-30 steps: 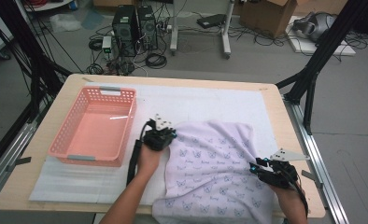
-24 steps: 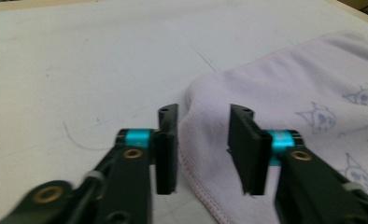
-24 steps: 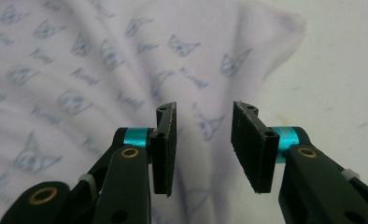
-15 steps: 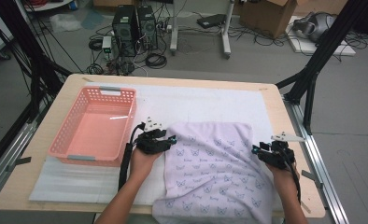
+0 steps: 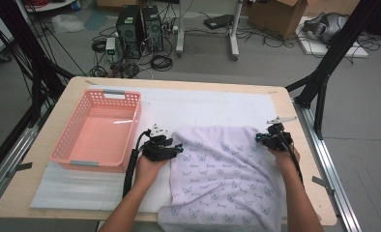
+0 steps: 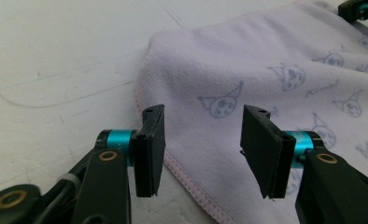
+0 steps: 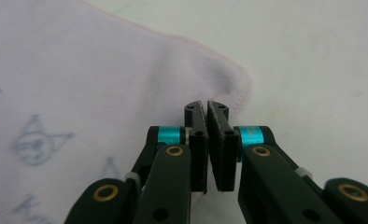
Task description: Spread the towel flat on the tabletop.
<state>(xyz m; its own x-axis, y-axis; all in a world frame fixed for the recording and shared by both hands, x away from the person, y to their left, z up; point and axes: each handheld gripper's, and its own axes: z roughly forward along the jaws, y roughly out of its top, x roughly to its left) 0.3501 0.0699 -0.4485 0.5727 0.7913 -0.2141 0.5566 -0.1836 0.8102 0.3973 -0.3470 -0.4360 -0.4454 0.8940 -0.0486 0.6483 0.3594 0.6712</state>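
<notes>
A lilac towel (image 5: 222, 179) printed with small cat faces lies spread on the white mat, its near end hanging over the table's front edge. My left gripper (image 5: 176, 146) rests at the towel's far left corner. Its jaws have just been opening and now stand open (image 6: 203, 140), the towel's hem (image 6: 182, 168) lying loose beneath them. At the far right corner my right gripper (image 5: 263, 137) has just been closing. Its pads (image 7: 206, 112) meet at the corner of the towel (image 7: 79, 70), and creases in the cloth run to the tips.
A pink plastic basket (image 5: 113, 93) with nothing in it stands at the left of the white mat (image 5: 203, 104). Bare mat stretches beyond the towel toward the table's far edge. A metal frame post (image 5: 319, 82) rises off the table's right side.
My right hand slid away from me along the towel's right edge to its far corner, and its jaws closed there. The left jaws opened and stayed in place.
</notes>
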